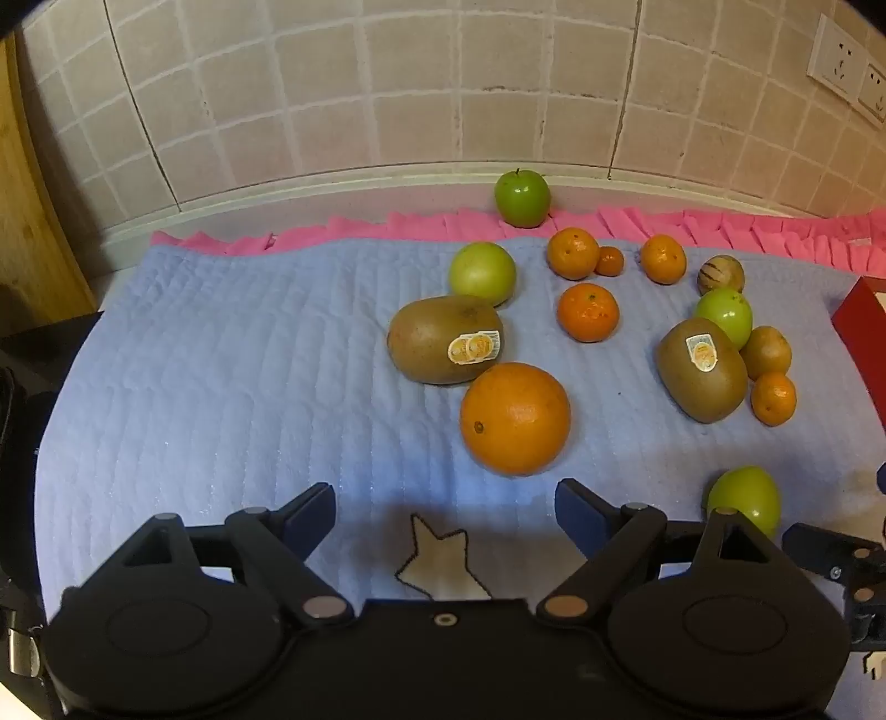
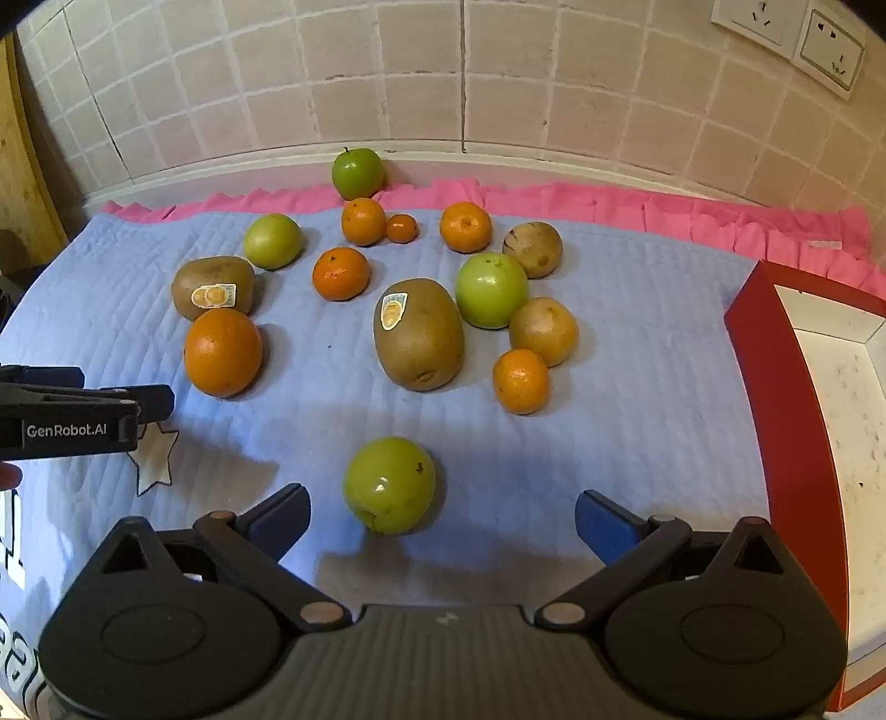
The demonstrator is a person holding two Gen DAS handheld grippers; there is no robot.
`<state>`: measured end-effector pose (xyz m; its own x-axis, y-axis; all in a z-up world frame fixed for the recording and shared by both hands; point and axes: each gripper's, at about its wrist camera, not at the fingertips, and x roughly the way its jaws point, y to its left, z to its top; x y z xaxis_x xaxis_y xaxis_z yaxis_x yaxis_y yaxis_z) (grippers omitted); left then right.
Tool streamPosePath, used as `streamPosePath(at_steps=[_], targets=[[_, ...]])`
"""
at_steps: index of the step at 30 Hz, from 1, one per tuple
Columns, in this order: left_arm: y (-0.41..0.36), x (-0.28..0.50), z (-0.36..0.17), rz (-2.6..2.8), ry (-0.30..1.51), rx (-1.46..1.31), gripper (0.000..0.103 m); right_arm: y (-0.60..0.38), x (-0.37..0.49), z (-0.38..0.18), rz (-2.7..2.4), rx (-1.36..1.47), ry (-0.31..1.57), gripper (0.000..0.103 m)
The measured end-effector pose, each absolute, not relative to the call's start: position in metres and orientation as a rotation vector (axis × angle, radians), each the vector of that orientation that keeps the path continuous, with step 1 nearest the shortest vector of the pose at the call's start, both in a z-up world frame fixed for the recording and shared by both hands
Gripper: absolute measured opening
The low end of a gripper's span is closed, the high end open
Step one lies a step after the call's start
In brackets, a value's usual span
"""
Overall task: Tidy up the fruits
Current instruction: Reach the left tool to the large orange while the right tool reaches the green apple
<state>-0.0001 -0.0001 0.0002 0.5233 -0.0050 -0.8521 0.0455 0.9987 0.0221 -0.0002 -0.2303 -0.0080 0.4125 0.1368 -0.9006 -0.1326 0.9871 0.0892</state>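
Note:
Fruit lies scattered on a light blue quilted mat (image 1: 221,360) (image 2: 637,387). My left gripper (image 1: 446,512) is open, its blue pads empty, just short of a large orange (image 1: 515,418) (image 2: 223,352). Behind that orange lies a kiwi (image 1: 443,339) (image 2: 213,288) with a sticker. A second kiwi (image 1: 702,370) (image 2: 419,334) sits further right. My right gripper (image 2: 443,523) is open too, with a green apple (image 2: 389,485) (image 1: 745,498) just ahead of its pads. The left gripper's (image 2: 127,407) side shows at the left edge of the right wrist view. Several mandarins and more green apples lie toward the wall.
A red box with a white inside (image 2: 803,387) (image 1: 861,321) stands at the mat's right edge. A pink frilled border (image 1: 637,221) runs along the back under a tiled wall with sockets (image 2: 786,39). The mat's left half holds no fruit; a star patch (image 1: 440,559) lies near me.

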Motion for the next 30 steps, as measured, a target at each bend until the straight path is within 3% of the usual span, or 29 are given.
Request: streamPosePath(at_steps=[30], targets=[[-0.0010, 0.0003, 0.0007, -0.044, 1.042, 0.049, 0.101, -0.2277, -0.0012, -0.0090, 0.170, -0.020, 1.158, 0.103]])
